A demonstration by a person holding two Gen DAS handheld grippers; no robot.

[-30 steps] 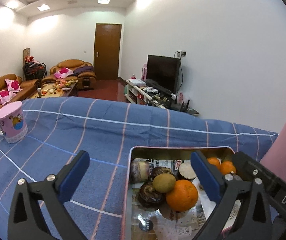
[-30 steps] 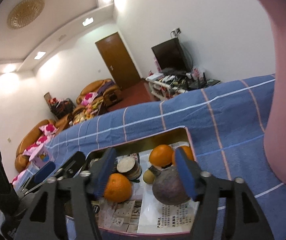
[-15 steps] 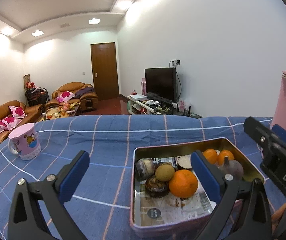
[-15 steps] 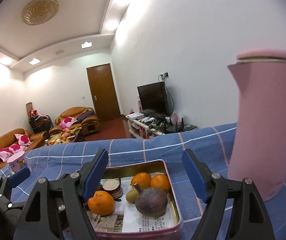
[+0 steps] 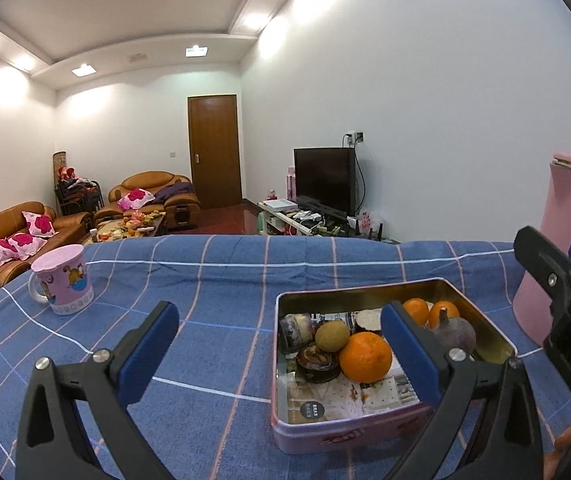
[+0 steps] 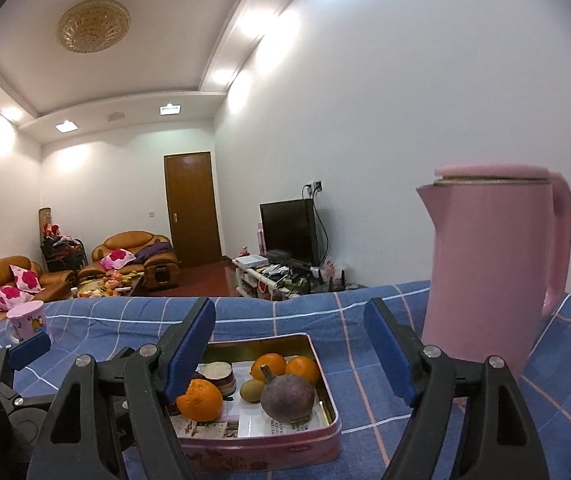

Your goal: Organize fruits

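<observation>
The left hand-held gripper (image 5: pixel 281 350) is hovering above the bench with its jaws spread wide and gripping nothing; the right hand-held gripper (image 6: pixel 289 344) is doing the same. Just beyond them the pink tin (image 6: pixel 269 446) is sitting on the blue checked cloth (image 5: pixel 213 280), at 3 o'clock of the left gripper's centre. Inside, a large orange (image 5: pixel 364 357) is lying at the near side, a purple mangosteen (image 6: pixel 288 393) at its 3 o'clock, a brown-green fruit (image 5: pixel 332 335) behind, and two small oranges (image 6: pixel 285 366) at the far wall. The pink kettle (image 6: pixel 489 276) is standing at the tin's 2 o'clock, the pink mug (image 5: pixel 62 280) far off at 10 o'clock.
</observation>
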